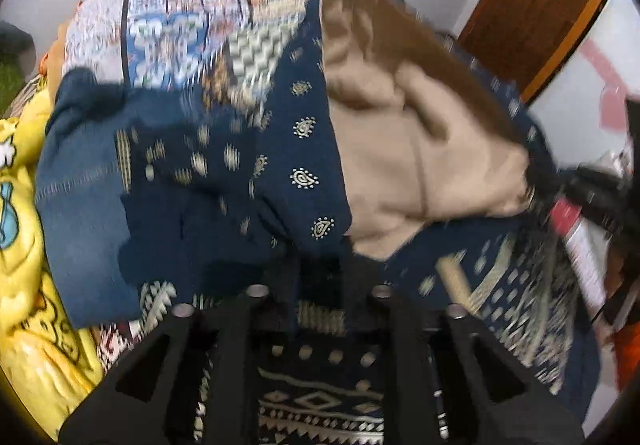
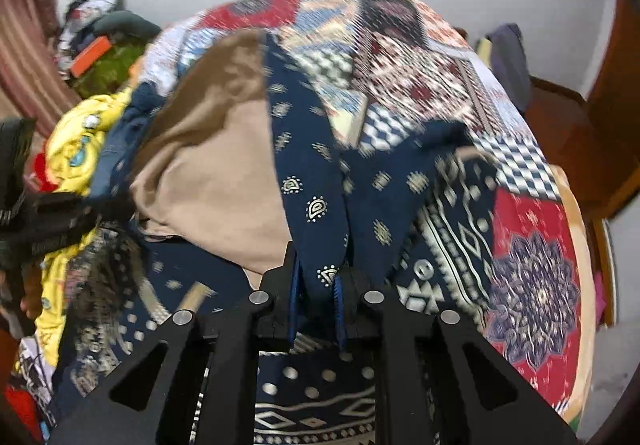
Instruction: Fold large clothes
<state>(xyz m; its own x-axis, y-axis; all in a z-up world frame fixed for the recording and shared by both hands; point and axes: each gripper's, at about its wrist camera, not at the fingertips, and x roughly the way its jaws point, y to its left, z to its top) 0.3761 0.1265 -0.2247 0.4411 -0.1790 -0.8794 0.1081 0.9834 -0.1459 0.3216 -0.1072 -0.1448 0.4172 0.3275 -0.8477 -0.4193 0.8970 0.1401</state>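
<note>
In the left wrist view, the navy patterned garment (image 1: 304,149) lies bunched on the bed with the patchwork bedspread (image 1: 188,21), and its beige lining (image 1: 400,149) is turned out on the right. The left gripper (image 1: 320,285) points into a dark fold of this cloth; its fingertips are hidden there, so I cannot tell if it holds or is apart. A yellow blanket (image 1: 24,285) is at the left.

In the right wrist view, the right gripper (image 2: 318,285) is closed narrow on a hem of the navy patterned garment (image 2: 316,181), which rises from the jaws. The cloth looks light, soft and limp, so it will sag and slide. I judge the printed border edges and corners are the best places to take hold.
</note>
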